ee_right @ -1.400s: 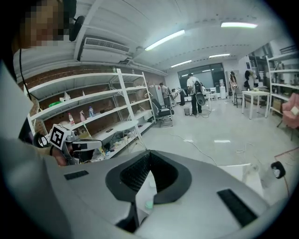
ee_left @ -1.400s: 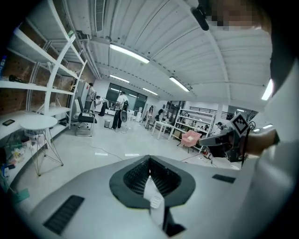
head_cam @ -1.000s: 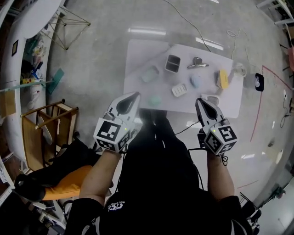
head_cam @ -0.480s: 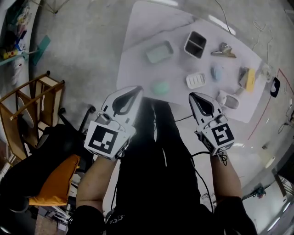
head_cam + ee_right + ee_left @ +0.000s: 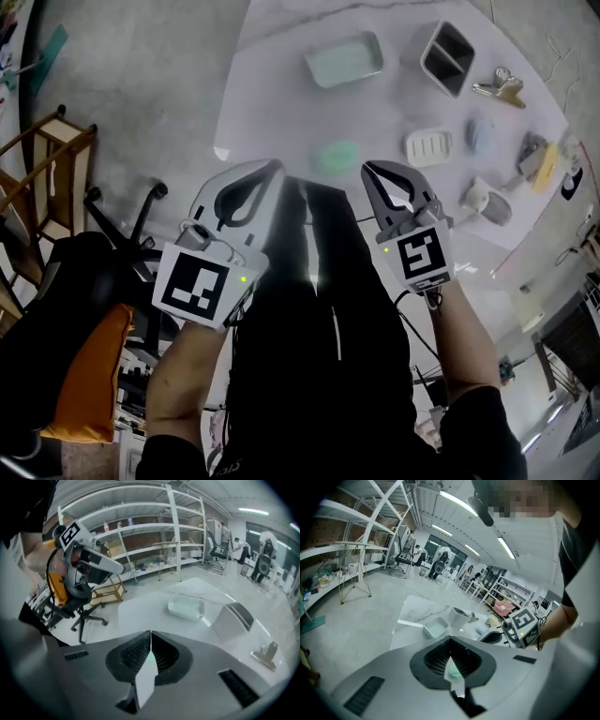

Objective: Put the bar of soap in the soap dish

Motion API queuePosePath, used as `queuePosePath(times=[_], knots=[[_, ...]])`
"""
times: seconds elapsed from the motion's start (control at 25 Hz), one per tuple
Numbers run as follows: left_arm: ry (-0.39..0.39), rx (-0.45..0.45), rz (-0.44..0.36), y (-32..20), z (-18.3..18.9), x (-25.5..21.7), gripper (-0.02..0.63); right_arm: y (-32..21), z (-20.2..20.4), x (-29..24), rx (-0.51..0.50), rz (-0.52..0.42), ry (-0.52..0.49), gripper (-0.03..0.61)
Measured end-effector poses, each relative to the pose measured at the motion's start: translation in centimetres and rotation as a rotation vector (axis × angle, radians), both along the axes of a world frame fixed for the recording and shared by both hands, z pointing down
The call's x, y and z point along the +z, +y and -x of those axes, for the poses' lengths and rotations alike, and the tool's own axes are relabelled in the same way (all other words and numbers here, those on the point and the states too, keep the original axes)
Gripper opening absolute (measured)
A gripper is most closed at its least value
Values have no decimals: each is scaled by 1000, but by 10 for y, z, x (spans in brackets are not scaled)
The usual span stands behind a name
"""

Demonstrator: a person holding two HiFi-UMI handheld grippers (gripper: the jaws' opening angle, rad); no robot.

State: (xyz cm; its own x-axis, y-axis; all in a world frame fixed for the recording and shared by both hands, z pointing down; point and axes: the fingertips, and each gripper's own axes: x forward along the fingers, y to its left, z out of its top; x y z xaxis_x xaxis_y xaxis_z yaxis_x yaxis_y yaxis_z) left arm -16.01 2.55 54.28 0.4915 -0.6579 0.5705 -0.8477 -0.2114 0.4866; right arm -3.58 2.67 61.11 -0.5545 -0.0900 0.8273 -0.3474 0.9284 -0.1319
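Note:
A pale green bar of soap (image 5: 336, 156) lies near the front edge of the white table (image 5: 272, 84). Further back sits a pale green rectangular dish (image 5: 344, 60), and a white ridged soap dish (image 5: 428, 146) lies to the soap's right. My left gripper (image 5: 273, 169) hangs just short of the table's edge, left of the soap, shut and empty. The right gripper (image 5: 368, 170) is on the soap's right, also shut and empty. In the left gripper view the soap (image 5: 453, 672) shows through the slit behind the shut jaws of the left gripper (image 5: 450, 639). The right gripper (image 5: 150, 633) faces the green dish (image 5: 186, 607).
On the table also stand a grey box (image 5: 447, 58), a metal clip (image 5: 502, 86), a blue oval piece (image 5: 480, 135), a yellow item (image 5: 542, 164) and a white scoop (image 5: 487, 199). An office chair (image 5: 122, 234) and a wooden rack (image 5: 37, 178) stand at the left on the concrete floor.
Both grippers have sunk toward the table's front edge, still shut. The right one has rolled. The table and soap now look larger and nearer to the jaws.

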Motion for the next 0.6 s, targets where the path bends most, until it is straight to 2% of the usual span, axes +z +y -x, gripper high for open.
queuePosePath(times=[0.16,0.2,0.24,0.32,0.48,0.6], knots=[[-2,-25,43,23,8,23,9,17,8,29,-207,-30,102,28],[2,-29,48,27,8,27,9,22,9,38,-269,-35,134,85],[8,-32,50,30,7,29,9,27,9,47,-334,-42,172,171],[22,-39,51,36,4,31,9,34,8,60,-455,-67,241,233],[31,-87,78,56,15,38,9,40,10,77,-626,-106,345,259],[30,-139,115,76,36,48,9,45,12,87,-739,-97,418,264]])
